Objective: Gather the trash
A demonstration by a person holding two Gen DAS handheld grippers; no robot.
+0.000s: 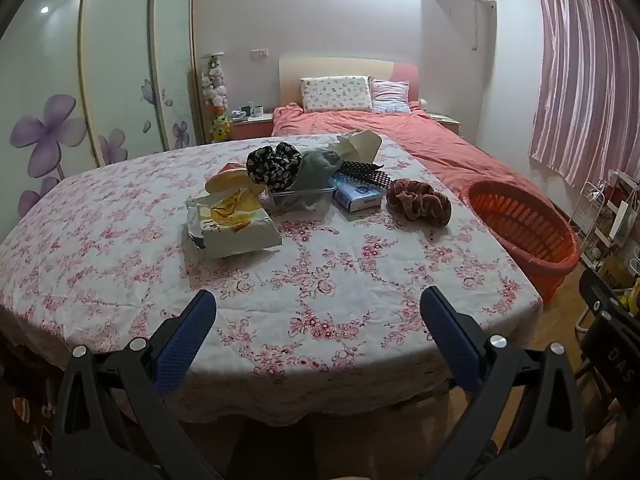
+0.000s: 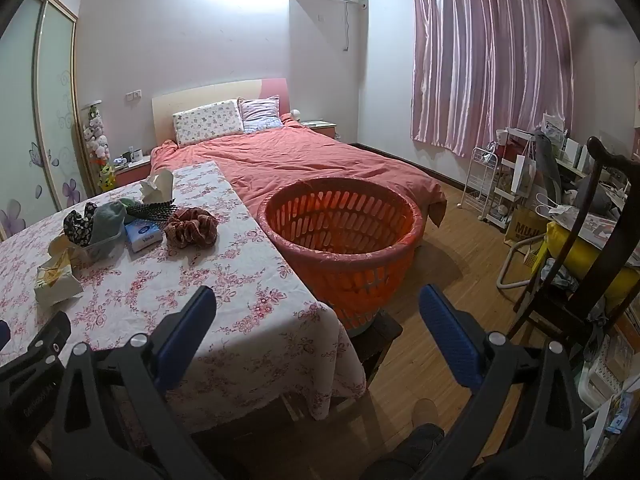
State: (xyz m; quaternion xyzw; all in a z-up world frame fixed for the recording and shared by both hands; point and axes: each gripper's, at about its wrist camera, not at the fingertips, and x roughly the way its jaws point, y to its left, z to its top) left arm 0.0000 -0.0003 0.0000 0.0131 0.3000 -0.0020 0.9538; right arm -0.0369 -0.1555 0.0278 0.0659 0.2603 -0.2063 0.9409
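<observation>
A table with a floral cloth [image 1: 120, 240] holds a pile of items: a torn cream snack wrapper [image 1: 232, 224], a clear plastic tub [image 1: 300, 198] with a grey sock in it, a black floral scrunchie [image 1: 272, 162], a blue tissue pack [image 1: 358, 196], a brown scrunchie [image 1: 420, 200], a black studded band [image 1: 366, 172] and crumpled white paper [image 1: 358, 144]. An orange basket [image 2: 340, 236] stands right of the table. My left gripper [image 1: 318, 304] is open and empty above the near table edge. My right gripper [image 2: 318, 304] is open and empty, near the table's right corner and the basket.
A bed with a red cover [image 2: 304, 160] lies behind the table. A dark wooden chair [image 2: 592, 248], a white wire rack [image 2: 486, 184] and bags stand at the right on the wooden floor [image 2: 448, 252]. A wardrobe [image 1: 116, 72] is at the left.
</observation>
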